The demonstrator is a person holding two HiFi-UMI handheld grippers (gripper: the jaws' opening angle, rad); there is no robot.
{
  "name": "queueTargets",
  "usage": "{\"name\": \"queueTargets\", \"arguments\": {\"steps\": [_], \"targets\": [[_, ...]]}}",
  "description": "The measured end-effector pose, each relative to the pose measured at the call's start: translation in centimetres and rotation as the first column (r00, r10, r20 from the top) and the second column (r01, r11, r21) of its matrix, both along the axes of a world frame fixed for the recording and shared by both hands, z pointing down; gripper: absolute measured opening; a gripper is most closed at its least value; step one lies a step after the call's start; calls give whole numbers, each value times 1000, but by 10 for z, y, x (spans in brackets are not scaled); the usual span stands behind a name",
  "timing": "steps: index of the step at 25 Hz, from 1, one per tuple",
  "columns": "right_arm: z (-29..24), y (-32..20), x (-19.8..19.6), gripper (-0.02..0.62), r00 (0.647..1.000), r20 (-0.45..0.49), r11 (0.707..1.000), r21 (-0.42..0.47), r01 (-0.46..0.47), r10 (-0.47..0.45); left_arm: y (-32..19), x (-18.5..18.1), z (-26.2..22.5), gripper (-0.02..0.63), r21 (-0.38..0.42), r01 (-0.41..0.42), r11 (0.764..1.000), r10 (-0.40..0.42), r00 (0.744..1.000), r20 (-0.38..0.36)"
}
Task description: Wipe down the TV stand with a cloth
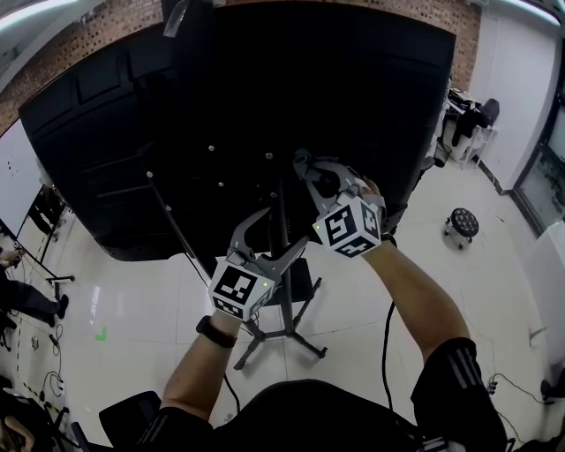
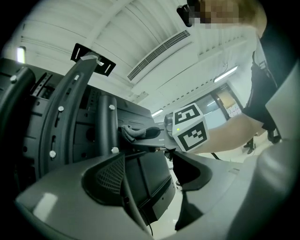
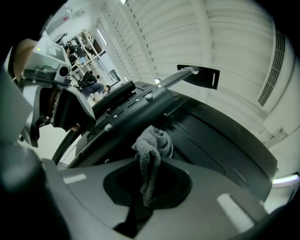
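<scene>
One crumpled grey cloth [image 3: 152,145] sits in right gripper [image 3: 148,194].

Head camera looks down; both tool cameras look up the TV stand [image 1: 286,309].

We stand on a glossy white floor [image 1: 132,291] that catches soft reflections of light. A red brick wall [image 1: 106,25] runs behind, and a white wall [image 1: 521,79] closes the right side. A round black stool [image 1: 463,223] sits near a white rack [image 1: 468,132] piled with dark things. Overhead we see a white panelled ceiling [image 2: 140,28] with a long vent [image 2: 159,53].
</scene>
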State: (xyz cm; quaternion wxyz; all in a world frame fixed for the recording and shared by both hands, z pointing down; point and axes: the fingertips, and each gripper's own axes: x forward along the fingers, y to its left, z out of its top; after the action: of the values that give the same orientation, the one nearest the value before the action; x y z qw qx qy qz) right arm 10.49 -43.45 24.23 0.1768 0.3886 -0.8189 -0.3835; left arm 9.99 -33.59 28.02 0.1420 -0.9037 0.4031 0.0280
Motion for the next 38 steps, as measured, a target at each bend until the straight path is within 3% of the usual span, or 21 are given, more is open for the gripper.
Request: {"name": "queueTargets", "arguments": {"steps": [12,21,27,38], "targets": [[1,-22,103,21,990,62,992,-43,-121,124,-4,60,3,339,-3,-68,998,68,997,24],[-7,-23,143,21,980,107,985,-61,-160,165,7,78,5,340,-2,-54,999,54,997,57],[-40,16,112,21,985,164,998,18,-54,51,18,52,-7,339,41,-13,999,11,998,64],[-79,93,-16,23,982,144,987,123,107,-124,59,-53,-33,339,102,72,992,-77,996,50]]}}
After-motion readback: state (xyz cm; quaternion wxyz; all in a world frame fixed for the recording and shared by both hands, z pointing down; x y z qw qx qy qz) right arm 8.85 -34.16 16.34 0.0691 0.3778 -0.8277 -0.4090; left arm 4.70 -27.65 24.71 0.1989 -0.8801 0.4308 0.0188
